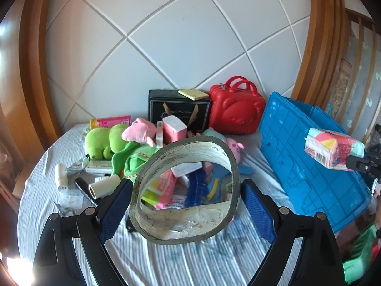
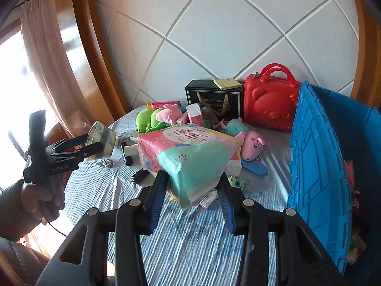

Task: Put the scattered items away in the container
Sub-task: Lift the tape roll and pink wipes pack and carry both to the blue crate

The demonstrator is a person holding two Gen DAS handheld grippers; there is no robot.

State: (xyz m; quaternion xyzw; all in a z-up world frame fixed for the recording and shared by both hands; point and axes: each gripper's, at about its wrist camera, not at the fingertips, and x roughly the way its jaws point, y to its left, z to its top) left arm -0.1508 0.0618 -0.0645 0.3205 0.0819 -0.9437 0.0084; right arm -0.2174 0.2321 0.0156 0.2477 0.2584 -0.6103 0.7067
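Both claws loaded: left claw [image 1: 188,202] grips tape roll [image 1: 185,190], right claw [image 2: 190,200] grips tissue pack [image 2: 190,152], both above bed [image 1: 190,257]. Crate [image 2: 316,166] holds some items; pile of toys [image 1: 112,143] remains.

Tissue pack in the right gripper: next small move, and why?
Probably carry it right, over the blue crate, then open. The right gripper is shut on the tissue pack, clear of the bed, and the crate's open top lies just right. The left gripper holds a tape roll, likely next.
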